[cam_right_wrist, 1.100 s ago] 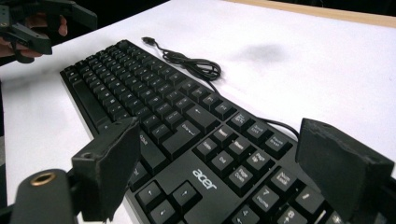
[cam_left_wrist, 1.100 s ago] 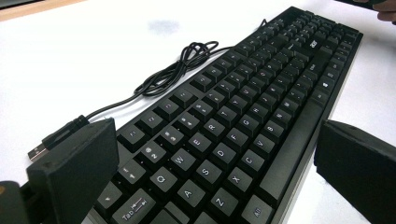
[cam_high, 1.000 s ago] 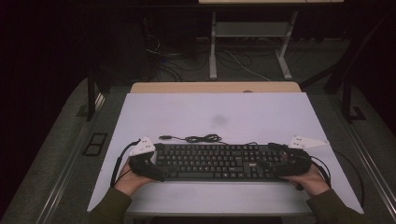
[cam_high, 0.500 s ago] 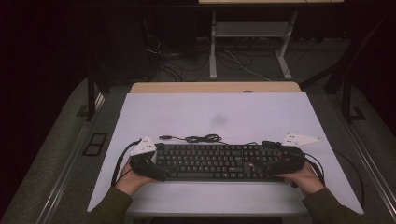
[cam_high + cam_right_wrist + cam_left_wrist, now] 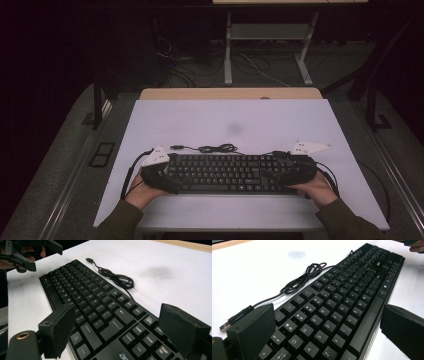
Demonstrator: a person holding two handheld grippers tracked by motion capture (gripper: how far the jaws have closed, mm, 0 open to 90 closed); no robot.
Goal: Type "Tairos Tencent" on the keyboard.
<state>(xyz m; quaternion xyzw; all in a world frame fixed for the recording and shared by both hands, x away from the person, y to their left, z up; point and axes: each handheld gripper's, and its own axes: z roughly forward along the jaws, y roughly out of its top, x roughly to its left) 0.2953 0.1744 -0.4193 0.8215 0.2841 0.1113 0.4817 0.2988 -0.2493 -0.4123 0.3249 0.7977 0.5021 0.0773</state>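
Keyboard (image 5: 227,172) straddled at both ends by spread claws, near the front edge of the table (image 5: 200,122).

The left claw (image 5: 324,335) is at the keyboard's left end, jaws wide apart, one off the rear edge and one off the front edge, neither seen pressing it. The right claw (image 5: 130,332) stands likewise at the right end, jaws spread across the keyboard's depth. The keyboard lies flat, parallel to the front edge. Its cable (image 5: 217,148) lies bunched just behind it, plug (image 5: 176,147) loose on the table.
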